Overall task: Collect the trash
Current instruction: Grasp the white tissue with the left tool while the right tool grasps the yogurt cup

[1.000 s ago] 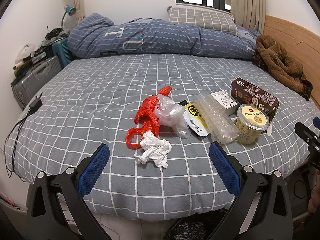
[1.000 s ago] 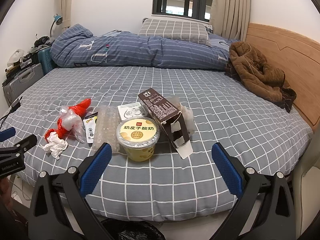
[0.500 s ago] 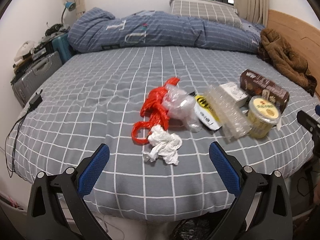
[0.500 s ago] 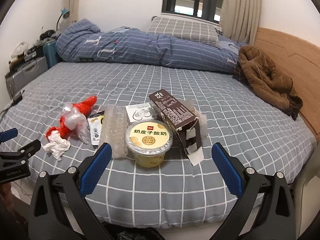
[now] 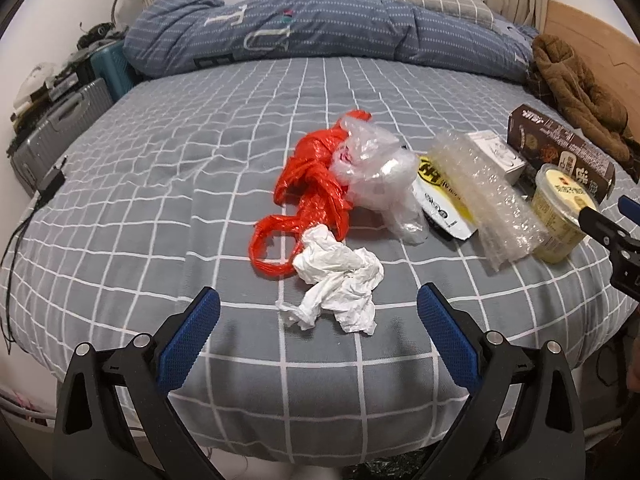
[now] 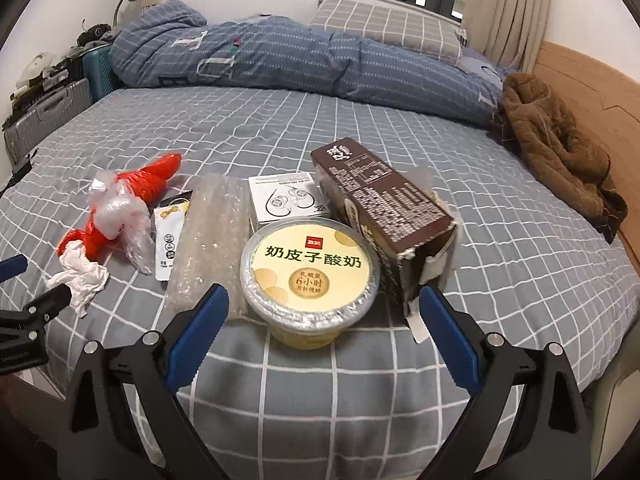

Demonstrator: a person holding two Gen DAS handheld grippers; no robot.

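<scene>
Trash lies near the front edge of a grey checked bed. In the left wrist view my open left gripper is just in front of a crumpled white tissue, with a red plastic bag and a clear plastic bag behind it. In the right wrist view my open right gripper is in front of a yellow yogurt cup. A brown carton, a white box, bubble wrap and a snack wrapper lie around the cup.
A rolled blue duvet and a pillow lie at the back of the bed. A brown coat lies by the wooden headboard. Suitcases stand to the left. A black bag shows below the bed edge.
Both grippers have moved forward and closer to the bed. The tissue and the yogurt cup now sit larger and nearer between the fingers. Nothing was taken hold of.
</scene>
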